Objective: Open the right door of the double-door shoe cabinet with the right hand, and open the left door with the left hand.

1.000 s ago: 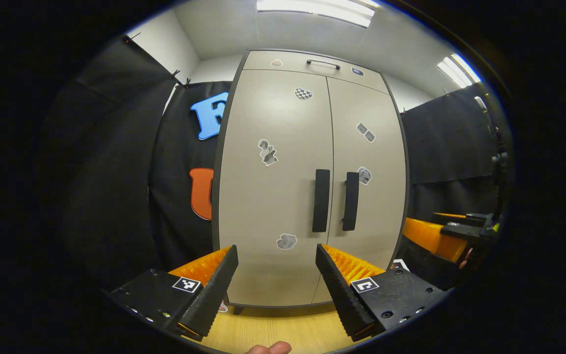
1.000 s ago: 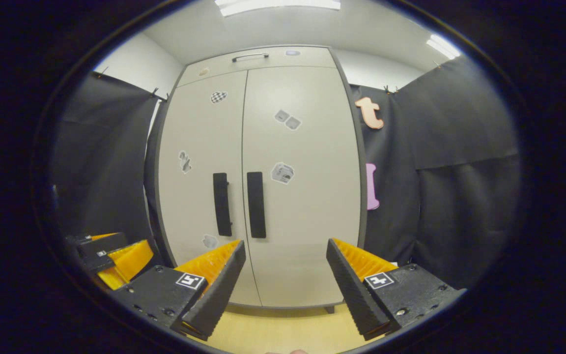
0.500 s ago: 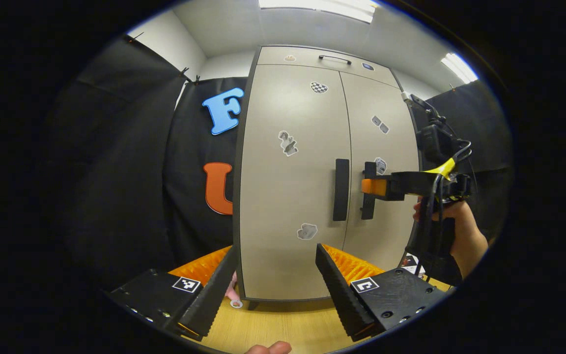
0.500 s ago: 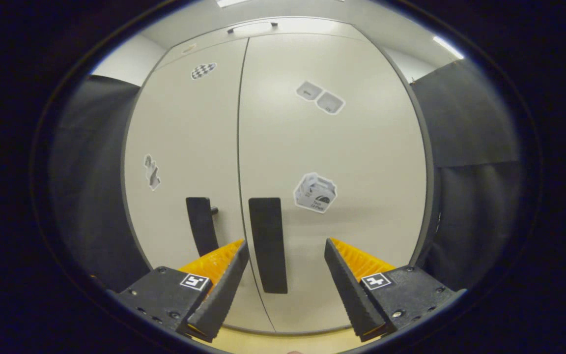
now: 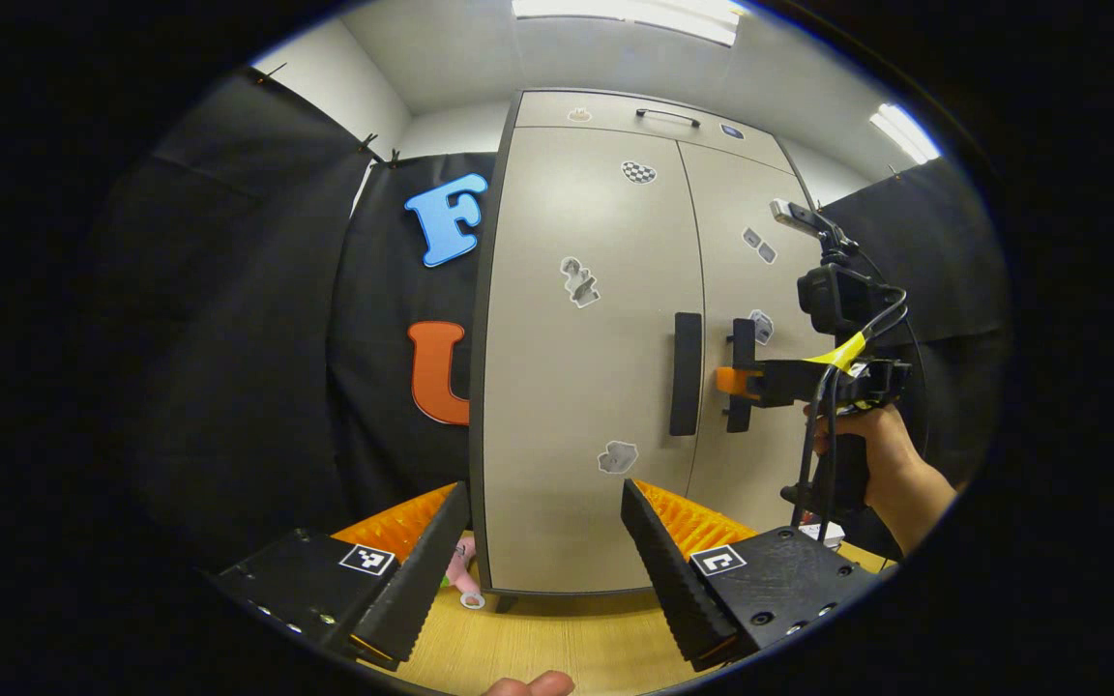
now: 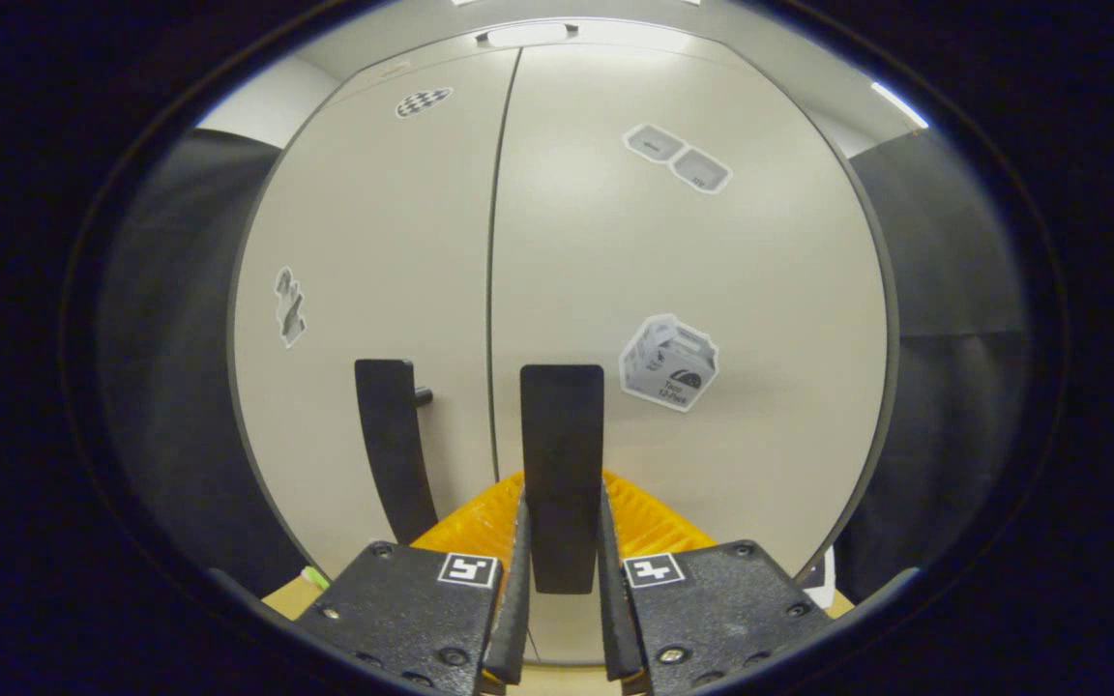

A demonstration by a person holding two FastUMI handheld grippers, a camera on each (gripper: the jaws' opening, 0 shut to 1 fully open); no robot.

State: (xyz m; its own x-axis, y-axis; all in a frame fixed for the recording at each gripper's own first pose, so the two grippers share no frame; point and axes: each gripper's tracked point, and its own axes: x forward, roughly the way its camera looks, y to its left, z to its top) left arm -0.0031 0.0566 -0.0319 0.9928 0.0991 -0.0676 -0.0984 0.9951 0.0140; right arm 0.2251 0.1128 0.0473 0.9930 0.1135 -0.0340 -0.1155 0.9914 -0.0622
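Two fingers of the right gripper clamp the closed beige cabinet's black vertical right-door handle; a skewed pull risks slippage. The left gripper hangs open, well back.

Square black-and-white coded markers on each tongs' body, no words legible on cabinet stickers

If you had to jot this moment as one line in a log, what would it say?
right gripper: shut on right door handle | left gripper: open, short of cabinet | both doors: closed
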